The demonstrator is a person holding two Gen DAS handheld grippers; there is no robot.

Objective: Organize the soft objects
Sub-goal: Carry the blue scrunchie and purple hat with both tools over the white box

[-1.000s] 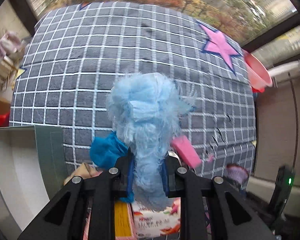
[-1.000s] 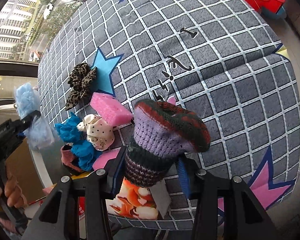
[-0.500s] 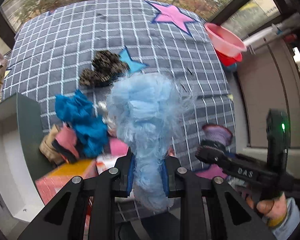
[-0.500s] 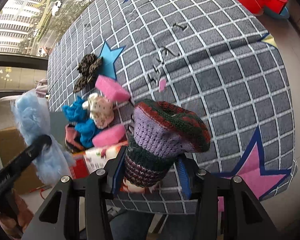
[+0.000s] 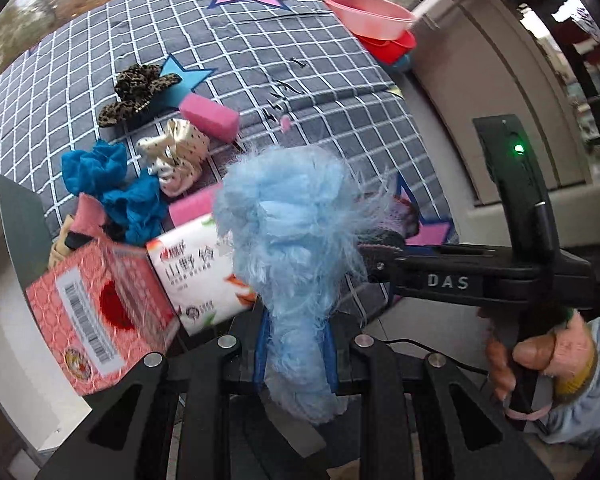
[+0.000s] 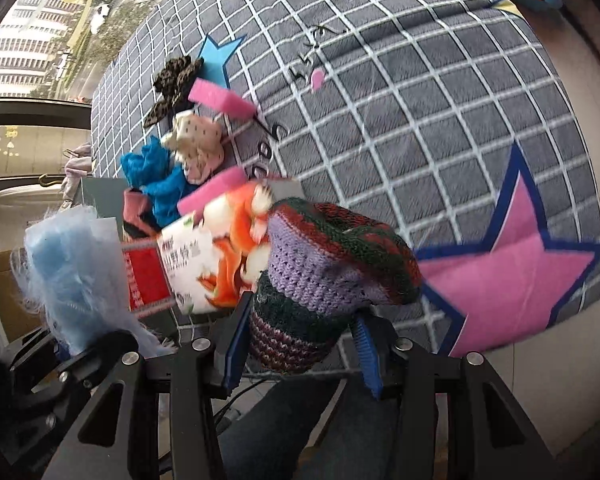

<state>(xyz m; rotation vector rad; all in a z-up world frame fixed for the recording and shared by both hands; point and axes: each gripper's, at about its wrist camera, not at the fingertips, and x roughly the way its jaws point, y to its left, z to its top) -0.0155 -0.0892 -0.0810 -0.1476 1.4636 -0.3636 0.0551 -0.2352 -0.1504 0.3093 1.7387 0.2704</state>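
Left tool (image 5: 294, 356) pinches the blue fluff (image 5: 288, 232), right tool (image 6: 300, 340) pinches the knit hat (image 6: 332, 256); both hang off the bed's (image 6: 440, 120) near edge, grey bin (image 5: 16, 216) nearer the left tool.

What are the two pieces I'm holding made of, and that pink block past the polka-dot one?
Light blue piece: fluffy, likely faux fur; loose wispy fibres. Striped piece: knitted yarn, matte; visible stitches. Pink block: probably foam sponge; porous-looking, squared edges.
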